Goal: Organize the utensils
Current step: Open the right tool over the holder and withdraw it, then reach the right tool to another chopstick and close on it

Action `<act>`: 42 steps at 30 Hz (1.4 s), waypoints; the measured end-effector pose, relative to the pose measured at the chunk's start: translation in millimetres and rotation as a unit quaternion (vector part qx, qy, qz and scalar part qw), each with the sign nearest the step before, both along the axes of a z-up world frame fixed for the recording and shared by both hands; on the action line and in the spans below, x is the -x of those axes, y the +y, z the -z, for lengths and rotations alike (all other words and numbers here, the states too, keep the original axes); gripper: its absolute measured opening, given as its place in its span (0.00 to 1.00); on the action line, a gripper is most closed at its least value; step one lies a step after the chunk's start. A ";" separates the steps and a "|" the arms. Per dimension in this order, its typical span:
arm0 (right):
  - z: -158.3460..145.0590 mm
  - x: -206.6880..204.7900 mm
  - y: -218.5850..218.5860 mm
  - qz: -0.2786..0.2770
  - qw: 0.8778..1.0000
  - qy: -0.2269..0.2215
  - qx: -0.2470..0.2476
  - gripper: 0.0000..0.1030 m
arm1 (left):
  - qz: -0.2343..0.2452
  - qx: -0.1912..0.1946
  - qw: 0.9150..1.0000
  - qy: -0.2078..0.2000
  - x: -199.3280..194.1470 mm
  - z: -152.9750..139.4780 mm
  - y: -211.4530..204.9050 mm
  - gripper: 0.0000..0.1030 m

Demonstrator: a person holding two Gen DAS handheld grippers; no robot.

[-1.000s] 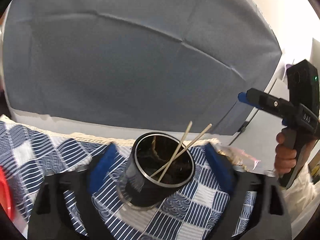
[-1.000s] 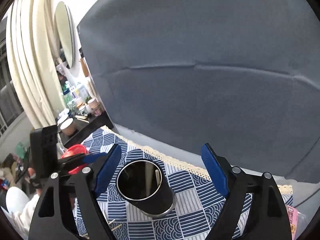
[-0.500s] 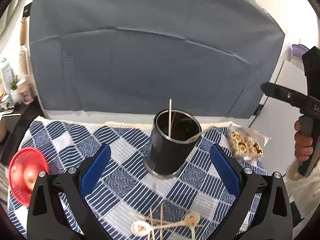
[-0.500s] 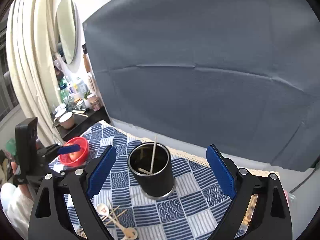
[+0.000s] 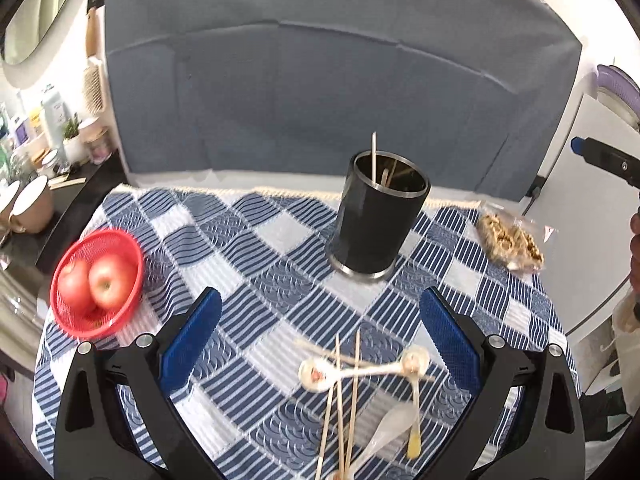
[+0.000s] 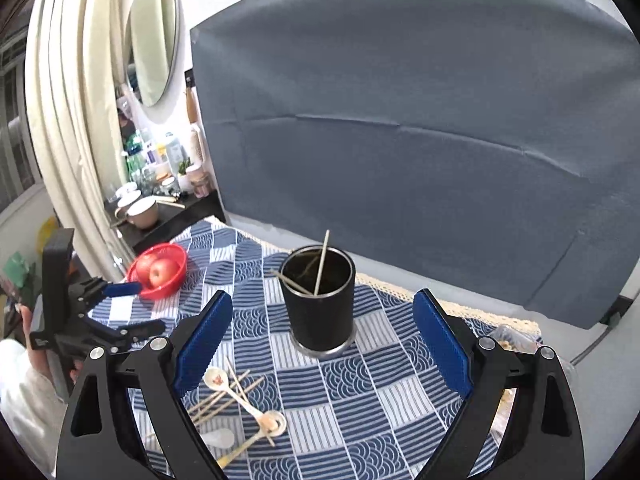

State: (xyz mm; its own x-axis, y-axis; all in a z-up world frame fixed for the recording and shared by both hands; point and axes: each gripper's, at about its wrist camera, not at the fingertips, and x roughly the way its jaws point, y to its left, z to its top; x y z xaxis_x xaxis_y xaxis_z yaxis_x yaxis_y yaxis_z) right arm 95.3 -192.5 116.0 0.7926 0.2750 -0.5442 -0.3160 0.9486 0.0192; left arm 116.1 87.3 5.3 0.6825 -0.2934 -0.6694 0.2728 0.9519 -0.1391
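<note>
Both the left gripper (image 5: 320,340) and right gripper (image 6: 324,344) are spread empty, the black cylindrical metal holder (image 6: 318,300) ahead, loose wooden chopsticks and white ceramic spoons (image 5: 352,384) beneath awaiting pickup.

A home: curtain (image 6: 60,120), oval mirror (image 6: 154,40), cluttered side shelf (image 6: 160,192).

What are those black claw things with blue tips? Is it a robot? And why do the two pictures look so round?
No robot: a person holds a grabber tool in each hand. Each tool carries a wide round-eyed camera looking along its fingers, so you get one picture from the left gripper and one from the right gripper. Both are open and hold nothing. On the checked tablecloth stands a black holder with a few sticks in it. Nearer lie loose spoons and chopsticks, still to be tidied. There is also a red basket of apples and a snack bag.
</note>
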 end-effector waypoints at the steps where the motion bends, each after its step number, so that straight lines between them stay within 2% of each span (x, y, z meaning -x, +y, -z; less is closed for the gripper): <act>1: 1.2 2.5 1.1 0.000 1.000 0.001 0.003 0.85 | -0.004 -0.002 1.000 0.004 4.7 3.8 4.2 0.94; 6: 14.0 7.3 10.3 -0.014 1.000 0.019 0.017 0.85 | -0.016 -0.010 1.000 0.021 21.3 19.8 17.9 0.94; 17: 74.6 -14.1 55.2 -0.073 0.991 0.089 0.065 0.85 | -0.032 -0.031 0.996 0.074 41.0 62.9 37.2 0.94; 30: 144.5 -65.4 92.1 -0.124 0.970 0.171 0.118 0.84 | -0.034 -0.050 0.988 0.140 36.8 115.5 45.2 0.94; 37: 185.8 -91.0 102.0 -0.133 0.956 0.219 0.144 0.84 | -0.013 -0.056 0.983 0.177 26.6 141.5 41.7 0.94; 42: 208.3 -100.1 107.7 -0.144 0.948 0.232 0.165 0.84 | 0.006 -0.066 0.978 0.196 21.9 153.9 37.5 0.94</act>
